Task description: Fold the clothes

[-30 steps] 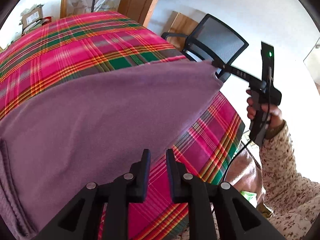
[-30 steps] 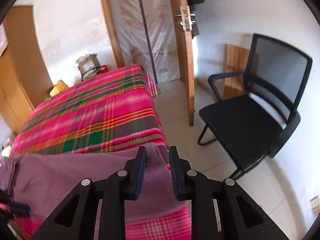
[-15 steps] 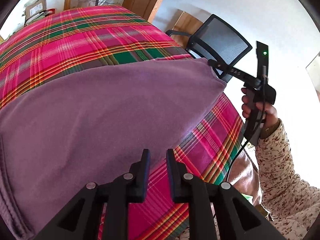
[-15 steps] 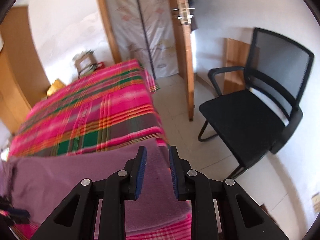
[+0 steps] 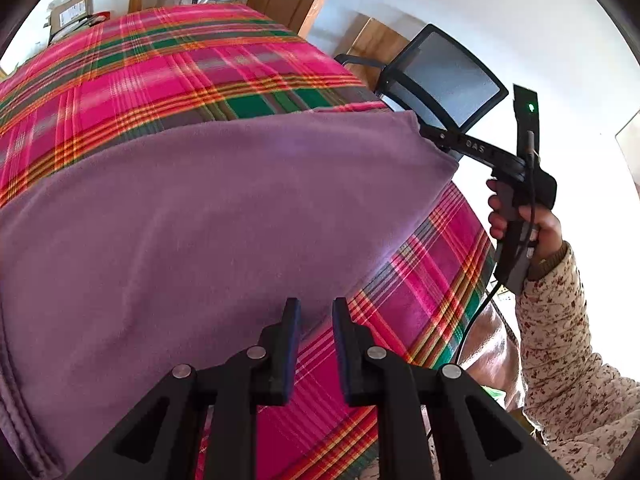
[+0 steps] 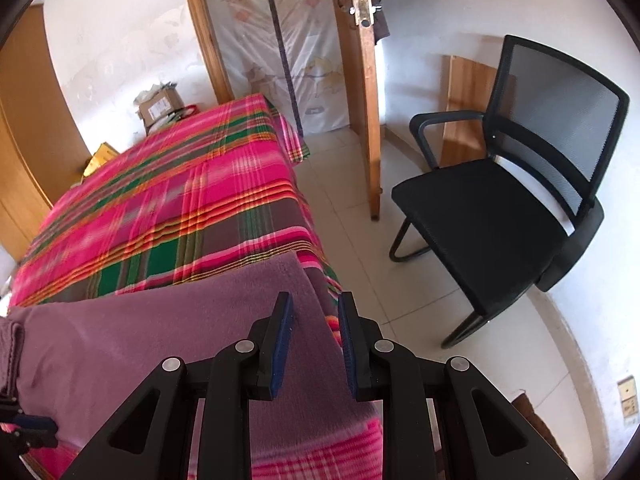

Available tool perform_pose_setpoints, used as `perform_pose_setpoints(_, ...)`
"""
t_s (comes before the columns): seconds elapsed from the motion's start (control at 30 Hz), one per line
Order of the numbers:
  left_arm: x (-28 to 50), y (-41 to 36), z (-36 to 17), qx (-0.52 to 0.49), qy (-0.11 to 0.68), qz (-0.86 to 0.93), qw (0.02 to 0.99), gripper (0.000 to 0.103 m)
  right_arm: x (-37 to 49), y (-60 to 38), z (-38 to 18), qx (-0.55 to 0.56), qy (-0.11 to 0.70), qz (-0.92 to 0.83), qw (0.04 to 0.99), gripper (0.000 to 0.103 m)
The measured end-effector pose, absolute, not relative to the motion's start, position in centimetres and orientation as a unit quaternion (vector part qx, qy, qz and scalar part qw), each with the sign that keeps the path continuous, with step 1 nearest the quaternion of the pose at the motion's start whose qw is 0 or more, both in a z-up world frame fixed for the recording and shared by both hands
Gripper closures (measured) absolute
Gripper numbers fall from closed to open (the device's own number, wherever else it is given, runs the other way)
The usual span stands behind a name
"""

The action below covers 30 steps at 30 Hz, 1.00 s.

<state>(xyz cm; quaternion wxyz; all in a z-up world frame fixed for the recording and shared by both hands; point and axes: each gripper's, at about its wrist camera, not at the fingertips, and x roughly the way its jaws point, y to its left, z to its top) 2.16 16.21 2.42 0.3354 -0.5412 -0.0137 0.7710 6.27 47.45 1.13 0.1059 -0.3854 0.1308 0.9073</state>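
1. Left, near edge of the plaid-covered bed (image 5: 160, 60): hovers there as the left gripper (image 5: 316, 306), fingers narrow and parallel, with only plaid showing in the gap. Meets the near hem of the purple garment (image 5: 200, 220) right at one fingertip; cannot tell whether any cloth is pinched.
2. Middle: lies as one broad, smooth sheet of purple over the near half of the bed, a thicker band at its left end close to the bed's left edge. Shows no crease line and no doubled layer in either view. Judged, then, as early in the task: spread and stretched, not yet folded.
3. Right, at the bed's right edge: clamps the garment's right corner in the right gripper (image 6: 315, 300), fingers narrow, blue pads on the purple cloth running between them. Lifts that corner off the plaid and draws the hem taut toward the left fingertip. Gripped from behind by a hand (image 5: 520, 220) in a flowered sleeve (image 5: 560, 340).
4. Further right, past the bed's edge: stands well apart on the tiled floor as a black chair (image 6: 500, 220), taking no part.
5. Left to do, by judgement: carry the raised hem across onto the opposite side, lay it edge to edge, smooth it, then fold down again to a compact stack.
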Motion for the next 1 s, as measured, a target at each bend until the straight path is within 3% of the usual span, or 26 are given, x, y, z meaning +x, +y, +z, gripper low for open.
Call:
perform_pose_setpoints(0.1,1.6,16.0,3.2,-0.527,-0.031,0.782,0.333,0.087,7.8,47.7,1.6,-0.371,0.145,0.911,0.107,0.080)
perform_pose_setpoints(0.2,0.8,16.0,3.6,-0.516,-0.048,0.788,0.333,0.087,9.1,48.3,1.5,-0.371,0.157,0.908,0.119,0.073)
perform_pose_setpoints(0.27,0.1,16.4,3.4,-0.520,-0.055,0.788,0.325,0.086,10.1,49.0,1.1,-0.368,0.179,0.904,0.124,0.062)
perform_pose_setpoints(0.63,-1.1,19.7,2.0,-0.542,-0.046,0.767,0.340,0.086,12.3,51.7,-1.1,-0.350,0.329,0.873,0.080,0.062)
perform_pose_setpoints(1.0,-1.4,20.6,1.2,-0.549,-0.038,0.763,0.339,0.086,11.5,50.8,-1.0,-0.349,0.335,0.872,0.072,0.062)
